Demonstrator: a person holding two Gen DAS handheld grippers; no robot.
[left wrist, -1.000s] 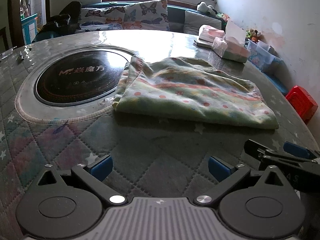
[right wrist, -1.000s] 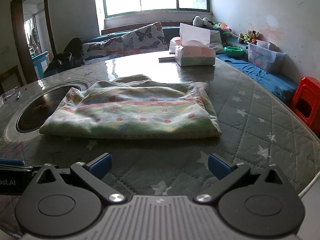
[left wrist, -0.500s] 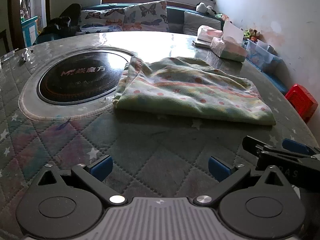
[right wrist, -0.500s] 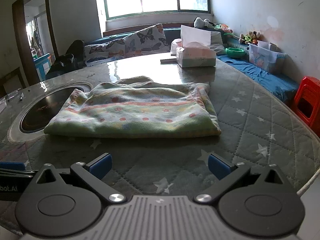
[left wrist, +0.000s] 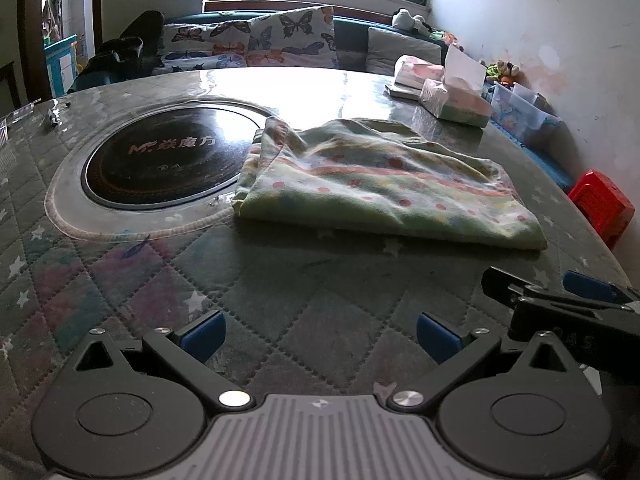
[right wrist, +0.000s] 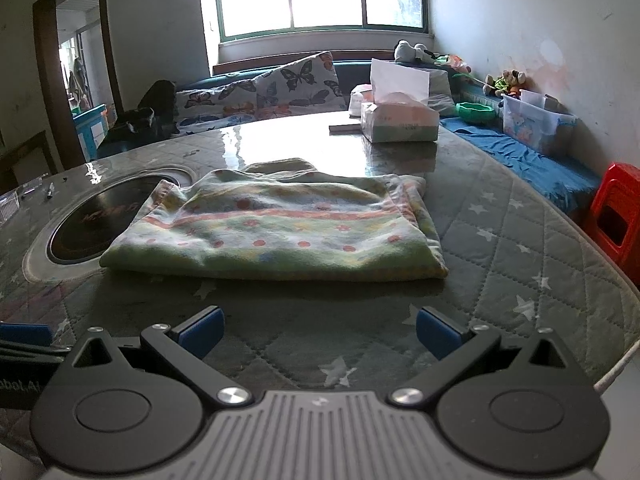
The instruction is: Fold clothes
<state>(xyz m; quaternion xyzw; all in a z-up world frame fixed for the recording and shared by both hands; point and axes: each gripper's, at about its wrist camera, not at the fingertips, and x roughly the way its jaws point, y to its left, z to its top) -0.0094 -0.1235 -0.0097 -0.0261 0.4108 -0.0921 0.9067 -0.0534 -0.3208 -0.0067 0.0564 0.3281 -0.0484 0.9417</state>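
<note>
Nearest me, low over the quilted table cover [right wrist: 516, 248]: my left gripper [left wrist: 318, 334] and right gripper [right wrist: 318, 330], fingers spread wide on both, nothing between them.

Just beyond, mid-table: one folded garment [right wrist: 280, 232], pale green with pink dots and stripes, lying flat in several layers, its left end touching the rim of the inset cooktop [left wrist: 160, 160]. I judge it soft, light, limp; likely to sag and shift between layers. Best hold, I judge: the two near corners, pinching all layers together.

Farther back: tissue box [right wrist: 398, 122], well apart from the garment.
</note>
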